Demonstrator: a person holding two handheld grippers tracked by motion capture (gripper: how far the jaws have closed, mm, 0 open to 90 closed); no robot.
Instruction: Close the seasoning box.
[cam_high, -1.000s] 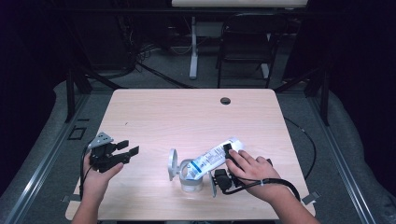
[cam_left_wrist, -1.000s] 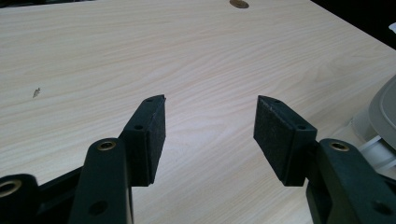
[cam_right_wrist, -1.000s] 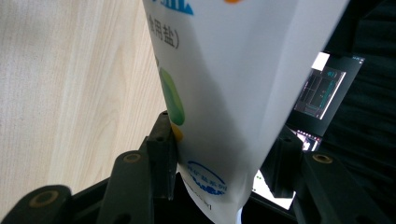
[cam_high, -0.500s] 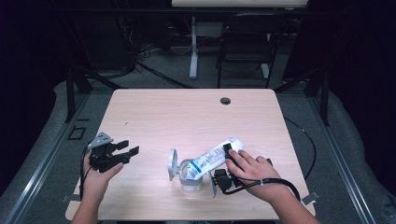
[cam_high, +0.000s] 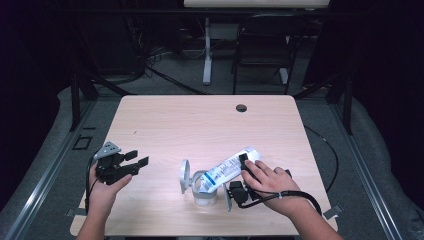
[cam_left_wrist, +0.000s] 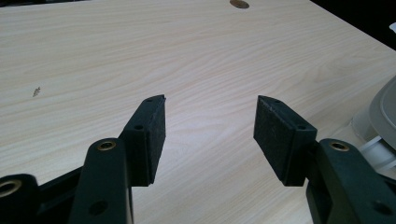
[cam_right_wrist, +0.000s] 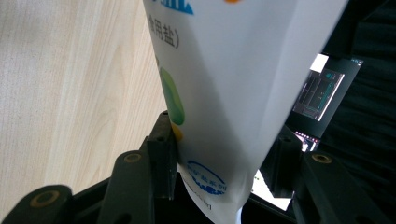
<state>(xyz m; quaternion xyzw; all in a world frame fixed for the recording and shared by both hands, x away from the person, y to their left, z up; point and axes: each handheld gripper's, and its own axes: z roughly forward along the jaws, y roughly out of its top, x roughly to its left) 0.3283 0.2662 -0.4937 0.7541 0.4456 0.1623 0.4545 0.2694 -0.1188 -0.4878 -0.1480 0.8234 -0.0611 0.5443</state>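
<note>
The pale wooden table (cam_high: 200, 125) with rounded corners takes up the middle of the high view, a small dark round hole (cam_high: 241, 108) near its upper edge. At the lower centre of that view, a white plastic pouch with blue print (cam_high: 227, 171) lies tilted, its lower left end dipping into a small clear round jar (cam_high: 204, 195) standing on the table, and its upper right end raised. A round grey lid (cam_high: 185, 176) stands on edge just left of the jar.

The right gripper (cam_high: 240, 192), in a hand at the lower right of the high view, pinches the pouch; in the right gripper view the white pouch (cam_right_wrist: 224, 102) fills the gap between the black jaws, and both pads press its sides.

The left gripper (cam_high: 132, 164), at the lower left of the high view, is held well apart from the jar. Its jaws stand spread with only bare table between them in the left gripper view (cam_left_wrist: 210, 135), and the jar's pale edge (cam_left_wrist: 380, 123) shows at the right of that frame.
</note>
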